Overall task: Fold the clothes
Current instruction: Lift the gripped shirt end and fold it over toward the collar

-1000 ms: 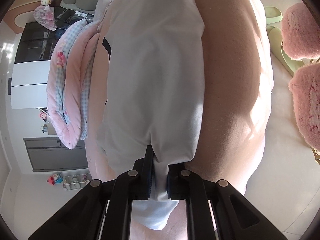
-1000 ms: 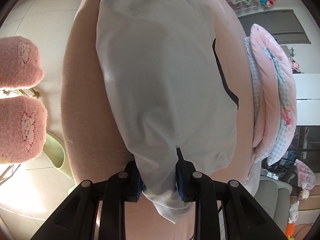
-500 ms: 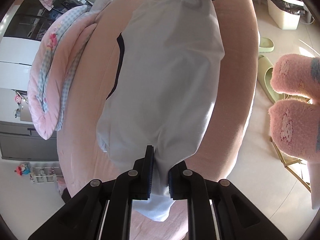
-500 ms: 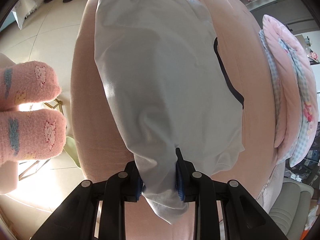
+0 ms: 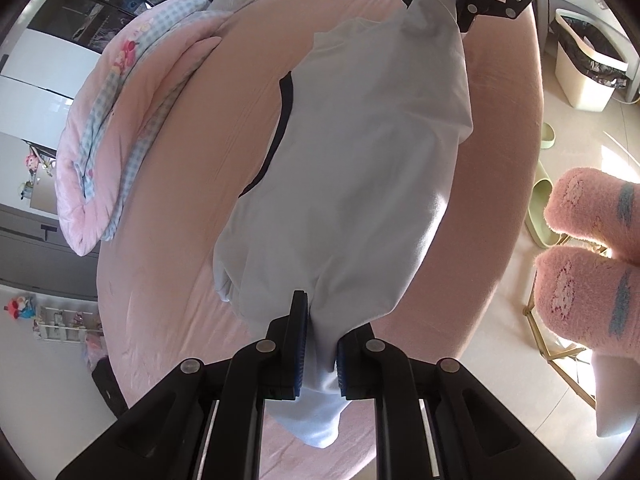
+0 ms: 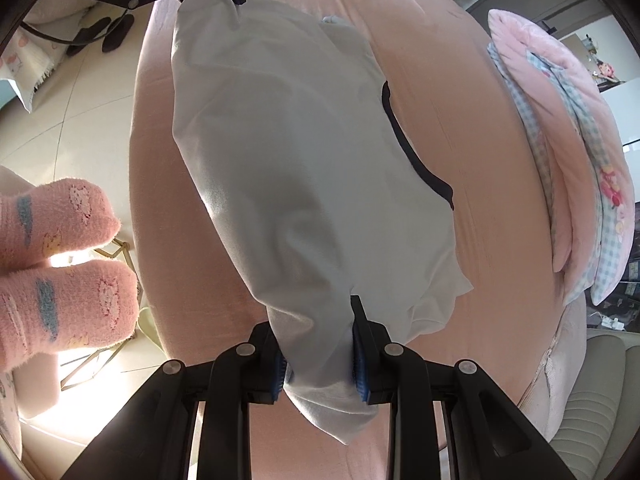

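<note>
1. The left tool (image 5: 318,354) is clamped on one end of the pale shirt (image 5: 352,168).
2. The right tool (image 6: 320,364) is clamped on the opposite end.
3. The shirt hangs stretched between them above the bed (image 5: 192,184), near its floor-side edge, likely to pull it flat for a fold.

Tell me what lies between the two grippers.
The pale blue garment spans the whole stretch, pinched at one end by the left gripper and at the other by the right gripper, above the pink bed. Both wrist views show it.
</note>
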Motion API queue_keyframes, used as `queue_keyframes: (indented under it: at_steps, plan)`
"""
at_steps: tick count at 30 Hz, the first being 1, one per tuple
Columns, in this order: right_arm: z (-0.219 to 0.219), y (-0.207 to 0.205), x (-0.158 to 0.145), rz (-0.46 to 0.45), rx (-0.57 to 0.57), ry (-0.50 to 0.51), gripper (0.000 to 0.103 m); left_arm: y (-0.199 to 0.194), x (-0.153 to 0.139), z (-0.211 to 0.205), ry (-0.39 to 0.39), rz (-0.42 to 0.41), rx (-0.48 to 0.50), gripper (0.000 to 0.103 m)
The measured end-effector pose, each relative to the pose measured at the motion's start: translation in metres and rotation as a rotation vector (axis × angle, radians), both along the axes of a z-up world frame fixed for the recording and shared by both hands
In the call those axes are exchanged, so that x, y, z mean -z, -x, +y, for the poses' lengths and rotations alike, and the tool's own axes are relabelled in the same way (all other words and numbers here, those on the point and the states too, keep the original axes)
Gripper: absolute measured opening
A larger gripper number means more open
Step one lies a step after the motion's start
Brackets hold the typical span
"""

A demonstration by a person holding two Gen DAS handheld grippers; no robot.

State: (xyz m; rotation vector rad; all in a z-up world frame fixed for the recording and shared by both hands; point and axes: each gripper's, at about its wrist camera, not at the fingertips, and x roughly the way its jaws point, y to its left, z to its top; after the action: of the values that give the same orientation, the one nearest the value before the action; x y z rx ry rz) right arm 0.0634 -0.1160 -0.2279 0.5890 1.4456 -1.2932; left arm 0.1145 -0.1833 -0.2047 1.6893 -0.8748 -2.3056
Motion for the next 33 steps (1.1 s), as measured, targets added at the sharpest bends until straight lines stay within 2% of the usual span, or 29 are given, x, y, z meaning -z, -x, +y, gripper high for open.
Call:
queue_keyframes:
  at_steps: [7, 21, 29, 33]
  plan:
    - [-0.009, 0.017, -0.023, -0.052, 0.075, 0.060, 0.027, 0.009, -0.025, -0.023, -0.086, 0.100, -0.105, 0.012]
    - [-0.027, 0.053, -0.046, -0.116, 0.252, 0.170, 0.027, 0.031, -0.048, -0.054, -0.157, 0.196, -0.207, 0.012]
    - [-0.033, 0.079, -0.054, -0.223, 0.359, 0.222, 0.027, 0.046, -0.053, -0.074, -0.214, 0.224, -0.267, 0.012]
    - [-0.038, 0.094, -0.055, -0.277, 0.413, 0.238, 0.027, 0.050, -0.057, -0.086, -0.283, 0.241, -0.306, 0.012]
